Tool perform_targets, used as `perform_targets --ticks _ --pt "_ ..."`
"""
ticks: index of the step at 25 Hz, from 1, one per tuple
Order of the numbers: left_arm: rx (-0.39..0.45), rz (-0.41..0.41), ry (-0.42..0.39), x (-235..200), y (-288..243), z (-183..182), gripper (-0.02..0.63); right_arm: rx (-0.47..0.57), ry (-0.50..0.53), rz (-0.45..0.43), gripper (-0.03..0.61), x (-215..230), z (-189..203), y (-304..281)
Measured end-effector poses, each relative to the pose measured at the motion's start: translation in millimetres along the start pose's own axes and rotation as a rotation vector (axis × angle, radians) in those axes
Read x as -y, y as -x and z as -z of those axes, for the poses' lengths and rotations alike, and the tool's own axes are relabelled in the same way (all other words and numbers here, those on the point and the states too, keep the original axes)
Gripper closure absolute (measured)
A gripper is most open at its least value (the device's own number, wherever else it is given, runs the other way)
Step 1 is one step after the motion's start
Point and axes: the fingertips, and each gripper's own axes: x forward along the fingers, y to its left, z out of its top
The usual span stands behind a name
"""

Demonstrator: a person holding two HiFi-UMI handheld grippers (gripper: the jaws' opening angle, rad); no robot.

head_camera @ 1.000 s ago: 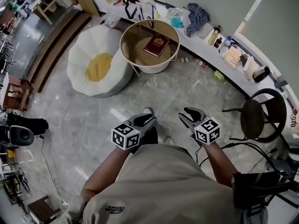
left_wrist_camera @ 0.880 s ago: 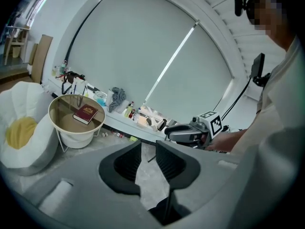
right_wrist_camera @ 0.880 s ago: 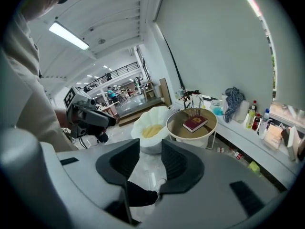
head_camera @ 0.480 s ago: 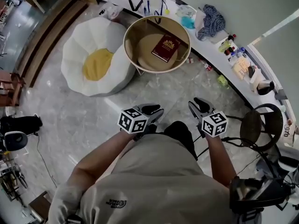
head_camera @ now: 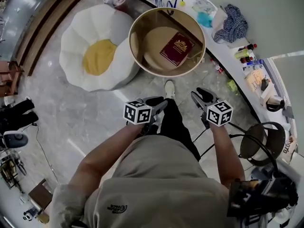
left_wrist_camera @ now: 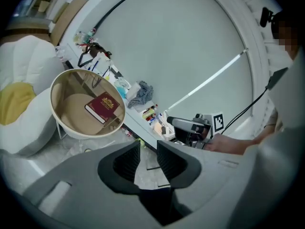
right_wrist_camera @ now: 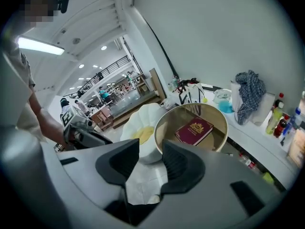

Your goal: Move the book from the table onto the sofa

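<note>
A dark red book (head_camera: 177, 48) with a gold emblem lies flat on the round cream-rimmed table (head_camera: 166, 74). To the table's left is the white flower-shaped sofa (head_camera: 78, 37) with a yellow centre. My left gripper (head_camera: 158, 103) and right gripper (head_camera: 200, 97) hang side by side short of the table, both pointing at it. In the left gripper view the book (left_wrist_camera: 102, 107) is far ahead; the left gripper (left_wrist_camera: 148, 149) is open, its jaws have just been opening, nothing between them. The right gripper (right_wrist_camera: 151, 149) is open and empty, with the book (right_wrist_camera: 194, 130) ahead.
A curved white counter (head_camera: 223, 56) behind the table carries bottles, a blue checked cloth (head_camera: 232, 23) and cables. A black round stool (head_camera: 259, 144) stands at the right. My shoe (head_camera: 169, 88) is on the marble floor just before the table.
I have walked toward the table: table, book and sofa sit nearer and lower in the head view. Both grippers came forward with me and stay side by side.
</note>
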Motion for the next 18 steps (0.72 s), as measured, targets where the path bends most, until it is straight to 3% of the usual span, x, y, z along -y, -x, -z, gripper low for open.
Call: perform_targets --ticks 6,11,18 --pt "-0.057 -0.109 0.107 -60 -65 -32 0.515 -0.11 0.0 -0.057 0.425 100 -34 -79" --pt "-0.051 -0.168 0.207 -111 -127 -52 0.511 -0.232 0.058 -0.088 0.425 185 -49 -140" --pt "-0.123 -0.22 0.205 -172 -192 -65 0.488 -0.34 0.071 -0.085 0.423 278 -46 -219"
